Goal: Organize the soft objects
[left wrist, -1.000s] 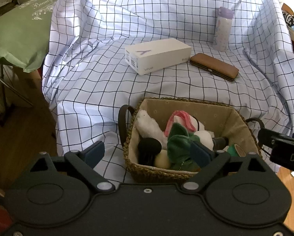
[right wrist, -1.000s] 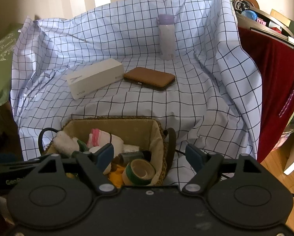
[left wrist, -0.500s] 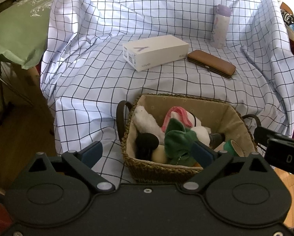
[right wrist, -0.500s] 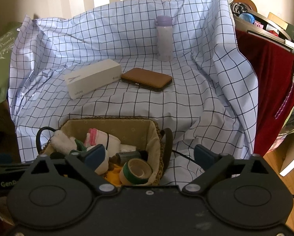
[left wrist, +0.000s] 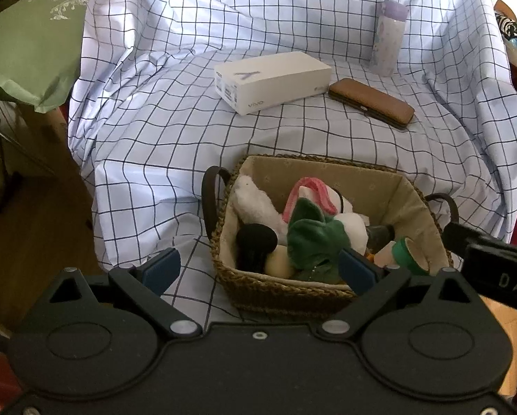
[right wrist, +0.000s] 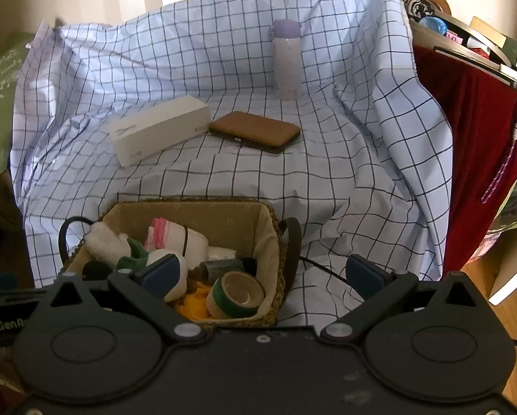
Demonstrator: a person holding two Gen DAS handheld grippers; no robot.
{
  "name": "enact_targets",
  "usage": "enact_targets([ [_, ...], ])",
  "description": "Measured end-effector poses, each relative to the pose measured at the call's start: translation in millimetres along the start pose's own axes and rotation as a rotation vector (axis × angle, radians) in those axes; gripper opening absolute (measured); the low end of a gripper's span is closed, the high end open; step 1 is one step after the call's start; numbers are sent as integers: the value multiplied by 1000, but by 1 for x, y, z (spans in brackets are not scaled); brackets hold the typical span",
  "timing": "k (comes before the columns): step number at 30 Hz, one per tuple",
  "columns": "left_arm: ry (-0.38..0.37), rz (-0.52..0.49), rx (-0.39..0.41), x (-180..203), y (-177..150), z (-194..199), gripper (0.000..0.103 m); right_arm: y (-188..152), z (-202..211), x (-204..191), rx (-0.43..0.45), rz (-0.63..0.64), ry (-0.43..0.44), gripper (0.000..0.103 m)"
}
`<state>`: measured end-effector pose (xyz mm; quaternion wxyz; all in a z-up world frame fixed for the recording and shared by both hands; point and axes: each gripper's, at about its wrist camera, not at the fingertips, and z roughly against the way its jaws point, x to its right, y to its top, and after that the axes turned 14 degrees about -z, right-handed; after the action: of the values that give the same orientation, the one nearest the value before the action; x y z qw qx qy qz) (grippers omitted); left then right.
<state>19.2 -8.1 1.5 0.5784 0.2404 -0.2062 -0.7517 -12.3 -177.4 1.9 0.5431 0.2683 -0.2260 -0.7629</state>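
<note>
Currently both grippers being held spread and empty, left gripper [left wrist: 258, 269] and right gripper [right wrist: 262, 273] near woven basket [left wrist: 282, 294], soft green cloth [left wrist: 310, 238] and white plush [left wrist: 255, 204] being kept inside it, on checked sheet [left wrist: 154, 138]

White sheet [left wrist: 175, 131] with dark grid checks | brown woven basket [left wrist: 279, 294], beige lining | green cloth [left wrist: 310, 238] | pink-and-white striped cloth [right wrist: 161, 237] | white box [left wrist: 272, 81] | tan case [left wrist: 371, 102] | lilac-capped pale bottle [right wrist: 286, 64] | green tape roll [right wrist: 237, 294] | dark red drape [right wrist: 480, 159]
</note>
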Motion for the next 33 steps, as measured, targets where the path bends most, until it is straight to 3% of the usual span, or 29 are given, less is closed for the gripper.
enact_targets([
  [33, 14, 24, -47, -3, 0, -7, 96, 1, -5, 2, -24, -1, -13, 103],
])
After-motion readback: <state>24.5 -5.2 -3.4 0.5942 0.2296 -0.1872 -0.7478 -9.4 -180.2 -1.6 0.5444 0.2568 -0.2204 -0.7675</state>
